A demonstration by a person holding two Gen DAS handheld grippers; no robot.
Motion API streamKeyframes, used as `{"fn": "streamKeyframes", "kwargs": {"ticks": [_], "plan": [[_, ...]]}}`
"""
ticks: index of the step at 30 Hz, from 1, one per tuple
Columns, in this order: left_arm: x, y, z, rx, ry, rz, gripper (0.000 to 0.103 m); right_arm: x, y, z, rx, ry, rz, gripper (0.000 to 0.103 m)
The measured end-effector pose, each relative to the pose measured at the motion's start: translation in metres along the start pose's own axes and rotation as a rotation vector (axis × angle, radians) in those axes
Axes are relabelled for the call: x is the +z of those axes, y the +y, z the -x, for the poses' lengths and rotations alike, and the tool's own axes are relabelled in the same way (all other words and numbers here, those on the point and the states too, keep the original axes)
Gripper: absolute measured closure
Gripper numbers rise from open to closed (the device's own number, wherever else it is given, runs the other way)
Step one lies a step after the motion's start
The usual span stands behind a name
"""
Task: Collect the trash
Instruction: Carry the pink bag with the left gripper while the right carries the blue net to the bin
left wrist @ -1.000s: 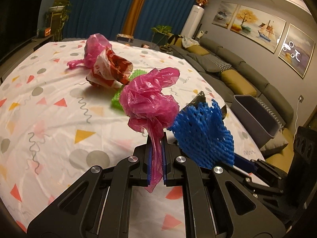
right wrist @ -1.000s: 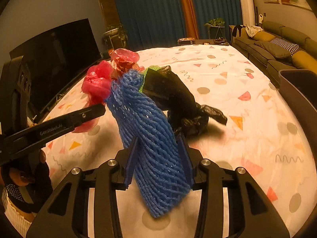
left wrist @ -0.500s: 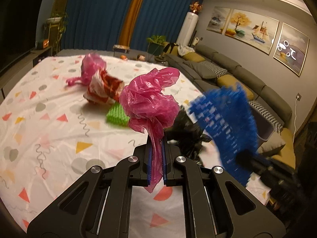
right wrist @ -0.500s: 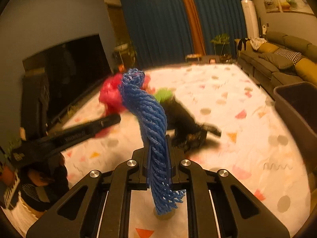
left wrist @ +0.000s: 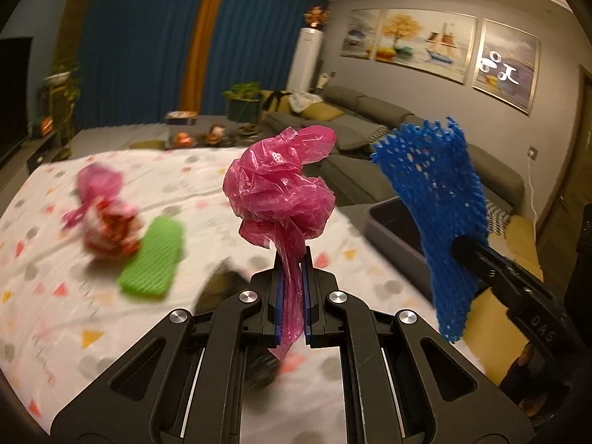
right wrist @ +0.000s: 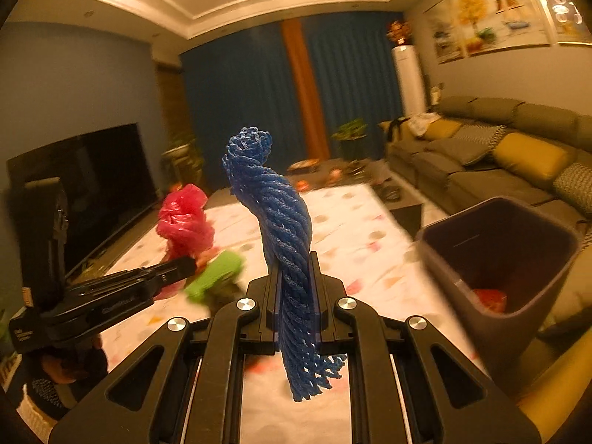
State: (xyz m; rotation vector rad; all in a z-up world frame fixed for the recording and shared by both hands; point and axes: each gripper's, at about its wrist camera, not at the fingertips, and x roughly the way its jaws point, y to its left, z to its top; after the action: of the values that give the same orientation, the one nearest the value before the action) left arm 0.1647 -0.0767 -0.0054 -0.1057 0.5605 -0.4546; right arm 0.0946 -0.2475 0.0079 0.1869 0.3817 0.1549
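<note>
A crumpled pink plastic bag is held pinched in the left gripper and a twisted blue foam net in the right gripper, whose jaws have just been closing onto it, above the patterned table; either light piece could be dropped short of the dark plastic bin.

Pink bag; blue net; green net; grey bin; cloth white, seemingly coloured triangles, dots
</note>
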Motion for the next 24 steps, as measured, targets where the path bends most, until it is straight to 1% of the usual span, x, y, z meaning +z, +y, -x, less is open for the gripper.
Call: {"fn": "streamKeyframes", "kwargs": {"ticks": [4,9,13,15,18,24], "plan": [[0.016,-0.038,-0.022,-0.055,-0.001,-0.044,0.096,0.009,-0.034,0.0,-0.094,-0.03,-0.027,0.09],[0.031,-0.087,-0.055,-0.12,0.012,-0.092,0.096,0.016,-0.074,0.0,-0.21,-0.042,-0.052,0.09],[0.037,-0.115,-0.081,-0.153,0.024,-0.128,0.096,0.021,-0.106,-0.001,-0.277,-0.044,-0.077,0.09],[0.038,-0.132,-0.095,-0.168,0.035,-0.147,0.096,0.02,-0.117,-0.003,-0.3,-0.042,-0.085,0.09],[0.037,-0.147,-0.113,-0.182,0.055,-0.165,0.096,0.022,-0.132,-0.008,-0.334,-0.038,-0.096,0.09],[0.034,-0.162,-0.142,-0.203,0.088,-0.185,0.096,0.021,-0.152,-0.015,-0.361,-0.029,-0.109,0.09]]}}
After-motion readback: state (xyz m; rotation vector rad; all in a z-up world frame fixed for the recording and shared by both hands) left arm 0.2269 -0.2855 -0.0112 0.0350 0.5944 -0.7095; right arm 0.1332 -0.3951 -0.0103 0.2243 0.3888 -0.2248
